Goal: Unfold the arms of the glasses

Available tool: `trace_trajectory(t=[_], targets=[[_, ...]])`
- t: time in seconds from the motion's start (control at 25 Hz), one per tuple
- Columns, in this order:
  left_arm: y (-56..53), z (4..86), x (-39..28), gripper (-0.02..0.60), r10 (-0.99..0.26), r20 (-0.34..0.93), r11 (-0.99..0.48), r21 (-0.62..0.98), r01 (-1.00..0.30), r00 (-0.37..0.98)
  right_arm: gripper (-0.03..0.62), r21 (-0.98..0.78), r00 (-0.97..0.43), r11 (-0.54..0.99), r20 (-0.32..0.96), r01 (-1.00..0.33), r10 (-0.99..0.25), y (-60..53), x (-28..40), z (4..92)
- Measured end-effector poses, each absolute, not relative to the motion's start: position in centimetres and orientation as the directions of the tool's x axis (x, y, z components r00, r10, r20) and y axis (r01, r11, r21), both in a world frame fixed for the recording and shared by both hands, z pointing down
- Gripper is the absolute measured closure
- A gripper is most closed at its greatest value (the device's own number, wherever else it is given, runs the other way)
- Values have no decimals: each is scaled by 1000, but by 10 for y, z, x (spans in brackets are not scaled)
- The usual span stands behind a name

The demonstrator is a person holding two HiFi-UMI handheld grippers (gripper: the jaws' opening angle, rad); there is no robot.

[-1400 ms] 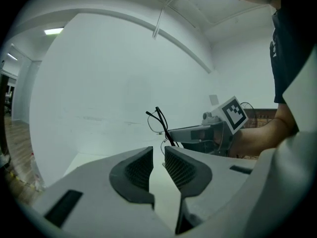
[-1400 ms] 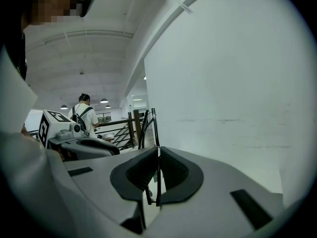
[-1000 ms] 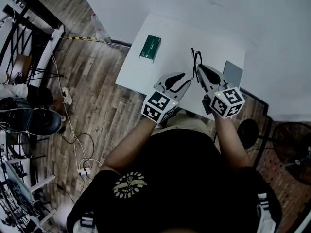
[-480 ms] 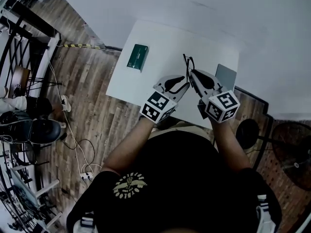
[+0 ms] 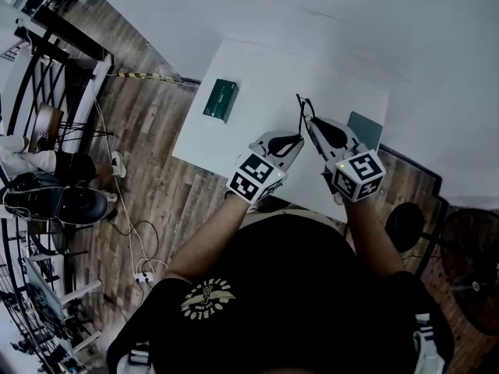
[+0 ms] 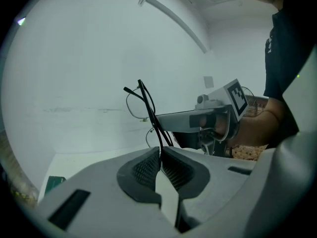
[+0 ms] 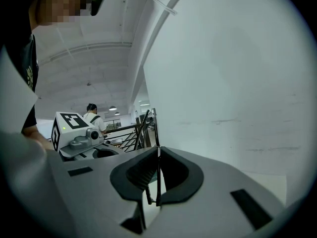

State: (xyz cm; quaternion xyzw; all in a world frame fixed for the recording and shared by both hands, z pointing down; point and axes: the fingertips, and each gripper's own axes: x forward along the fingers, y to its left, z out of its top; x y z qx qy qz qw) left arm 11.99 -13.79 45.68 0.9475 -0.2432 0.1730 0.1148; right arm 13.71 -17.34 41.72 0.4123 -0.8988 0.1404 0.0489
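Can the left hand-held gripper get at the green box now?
Likely not yet: the left hand-held gripper is shut on the glasses, though the way to the green box looks free.

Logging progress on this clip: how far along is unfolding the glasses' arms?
Done: the glasses are off the white table, held up between both grippers. In hand: the left gripper is shut on thin black arm pieces, and the right gripper is shut on another thin black part. Left: the arms run close together into the left jaws, so they don't look spread yet.
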Motion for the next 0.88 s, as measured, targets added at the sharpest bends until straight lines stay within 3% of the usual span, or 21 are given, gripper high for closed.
trace_trajectory(t=[0.56, 0.88], targets=[[-153, 454, 112, 560, -377, 437, -866, 147, -478, 816, 574, -149, -592, 574, 249, -805, -766, -187, 198, 436], [-175, 438, 59, 561, -365, 435, -893, 88, -442, 823, 573, -103, -530, 523, 277, -846, -802, -188, 170, 441]])
